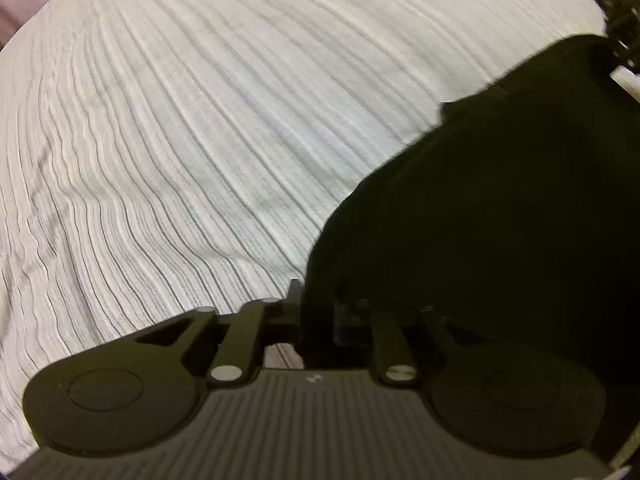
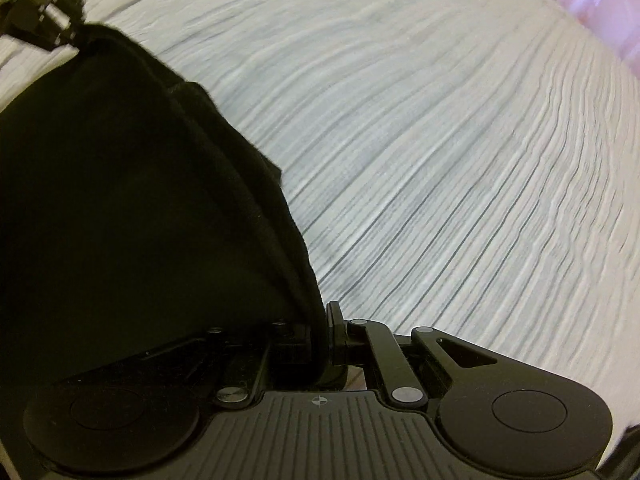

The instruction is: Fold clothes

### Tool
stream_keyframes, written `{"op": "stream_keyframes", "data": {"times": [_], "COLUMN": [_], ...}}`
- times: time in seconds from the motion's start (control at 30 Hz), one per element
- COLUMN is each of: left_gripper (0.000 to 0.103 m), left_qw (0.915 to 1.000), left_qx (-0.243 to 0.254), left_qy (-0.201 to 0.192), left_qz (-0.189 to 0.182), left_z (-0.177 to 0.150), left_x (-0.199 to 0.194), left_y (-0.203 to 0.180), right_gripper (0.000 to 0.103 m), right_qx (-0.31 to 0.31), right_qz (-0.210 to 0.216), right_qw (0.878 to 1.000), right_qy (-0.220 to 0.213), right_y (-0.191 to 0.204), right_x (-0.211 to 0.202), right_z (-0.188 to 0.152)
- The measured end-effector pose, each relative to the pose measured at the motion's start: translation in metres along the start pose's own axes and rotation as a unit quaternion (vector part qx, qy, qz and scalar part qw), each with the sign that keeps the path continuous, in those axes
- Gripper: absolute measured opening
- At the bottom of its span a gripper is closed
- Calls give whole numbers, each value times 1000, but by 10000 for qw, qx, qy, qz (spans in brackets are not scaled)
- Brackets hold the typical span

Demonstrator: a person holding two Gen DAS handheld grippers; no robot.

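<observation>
Black cloth, a dark garment (image 1: 500,208), is stretched between the two grippers above a bed covered in a pale, finely striped sheet (image 1: 180,140). In the left wrist view the garment fills the right side and runs off to the far right corner, where the right gripper's hardware (image 1: 616,28) shows at its other end. In the right wrist view the picture is mirrored: the garment (image 2: 120,200) fills the left side and leads to the far left corner, where the left gripper (image 2: 44,20) meets it.

The right gripper (image 2: 320,332) has its fingers pressed together on a hemmed edge of the garment, which is pinched between the pads. The left gripper (image 1: 316,312) has the fabric lying between its fingers, but everything there is black on black and blurred, so it cannot be told whether the pads are pressing on the cloth or standing a little apart from it.

Holding the piece by two points along one edge looks meant to keep that edge taut and straight, so the rest hangs as a flat sheet and can be laid down cleanly on the bed for a fold. Both grippers point steeply down toward the sheet, which suits lowering the cloth rather than lifting it.

The garment's long axis, as far as can be judged, runs from one gripper to the other, left to right across the bed, with its free part falling toward the sheet. Which kind of garment it is cannot be told.
</observation>
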State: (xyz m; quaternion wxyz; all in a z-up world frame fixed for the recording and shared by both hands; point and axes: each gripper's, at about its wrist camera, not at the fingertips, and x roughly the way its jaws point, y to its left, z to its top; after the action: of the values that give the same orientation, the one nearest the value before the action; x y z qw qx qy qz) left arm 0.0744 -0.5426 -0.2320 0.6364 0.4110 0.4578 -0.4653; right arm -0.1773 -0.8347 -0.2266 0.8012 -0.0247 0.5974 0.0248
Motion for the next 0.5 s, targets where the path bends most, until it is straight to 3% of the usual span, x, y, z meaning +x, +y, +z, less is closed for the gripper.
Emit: {"op": "stream_keyframes", "data": {"times": [0.07,0.1,0.13,0.3,0.4,0.5], "left_gripper": [23,23,23,23,22,30], "left_qw": [9992,9982,9969,9925,9928,9941], "left_qx": [-371,-557,-742,-1126,-1055,-859], "left_qy": [-11,-17,-23,-274,-438,-603], "left_qz": [135,203,271,375,358,278], "left_z": [-5,-7,-9,-33,-55,-83], "left_x": [1,2,3,-25,-48,-71], "left_y": [11,16,22,28,12,-17], "right_gripper": [28,48,59,59,59,59], "right_qx": [450,763,1137,2958,3391,3569], "right_qz": [-38,-130,-265,-600,-549,-465], "right_qw": [9990,9969,9929,9510,9340,9260], "right_qy": [-71,-141,-232,-673,-981,-1138], "right_y": [-9,-15,-23,-53,-36,5], "right_x": [6,6,5,-27,-54,-77], "right_z": [-5,-9,-14,-52,-77,-103]}}
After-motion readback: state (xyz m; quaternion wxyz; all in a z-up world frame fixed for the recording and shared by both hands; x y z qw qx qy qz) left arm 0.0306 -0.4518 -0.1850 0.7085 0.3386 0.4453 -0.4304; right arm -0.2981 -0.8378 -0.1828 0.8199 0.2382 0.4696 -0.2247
